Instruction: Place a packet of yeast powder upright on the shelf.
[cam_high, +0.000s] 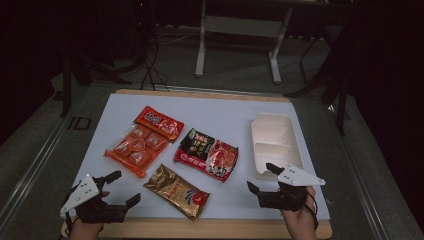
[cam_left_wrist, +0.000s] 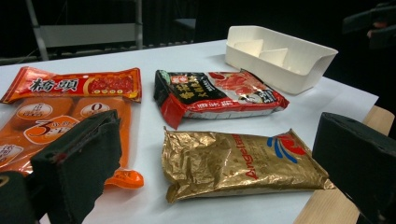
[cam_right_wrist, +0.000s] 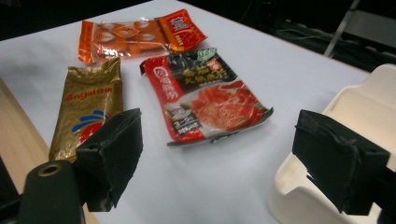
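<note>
Left tongs: you hold them wide apart and empty at the near left edge of the counter.
Right tongs: likewise wide and empty, just beside the near end of the white divided tray.
Gold packet: nearest your left tongs; it lies flat by the near edge, between the two tongs.
Red-and-black sauce packet: mid-counter, beyond the gold packet, close to it and apart from the tray.
Orange snack bag: far left, apart from the others.
Risk, thin packets: they lie flat, so your tongs may slide over the foil or push a packet instead of gripping it.
Risk, counter edge: the gold packet sits near the wooden lip; a nudge towards you could drop it.
Risk, tray: your right tongs hang so near its wall that a careless swing could shove it.
Left gripper view: shows the print on the gold packet and the tray's partitions from the side.
Right gripper view: shows the curled near edge of the sauce packet.
High view: gives the whole layout.
</note>
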